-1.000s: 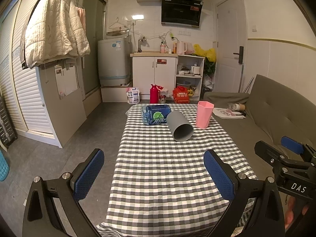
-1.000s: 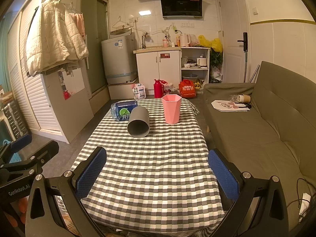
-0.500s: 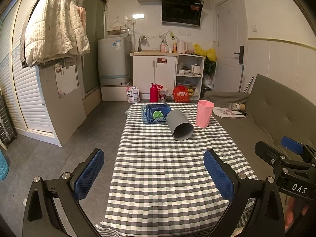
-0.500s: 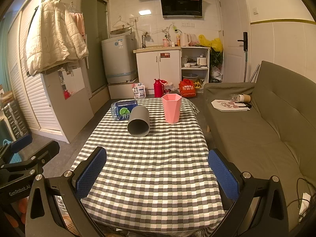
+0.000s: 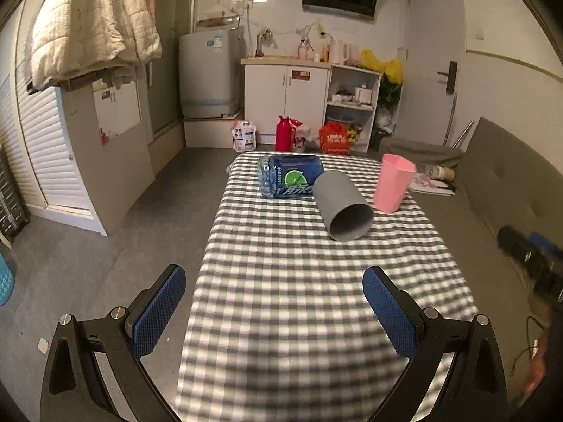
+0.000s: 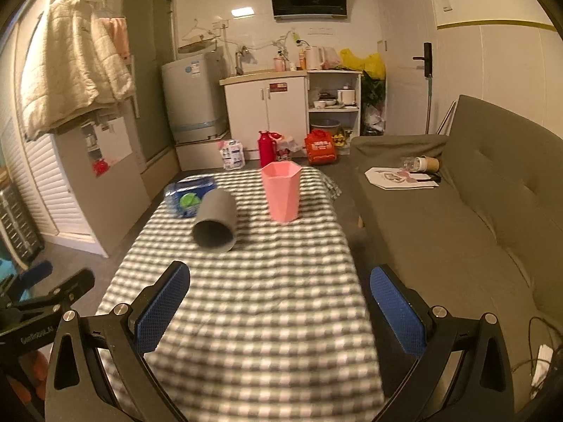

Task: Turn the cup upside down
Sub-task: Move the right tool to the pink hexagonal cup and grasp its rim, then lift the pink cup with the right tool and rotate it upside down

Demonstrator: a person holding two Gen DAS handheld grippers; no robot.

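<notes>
Both my grippers, left [image 5: 274, 311] and right [image 6: 280, 306], spread wide, empty. Pink cup [image 6: 281, 191] upright: judged light, rigid, smooth plastic; grasp mid-wall across facets.

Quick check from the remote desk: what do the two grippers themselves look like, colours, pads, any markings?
Both the left gripper and the right gripper have black angular frames with silver bolt heads and blue, grid-textured pads on each finger. White lettering marks the left gripper's body in the right wrist view; it is too blurred to read.
</notes>
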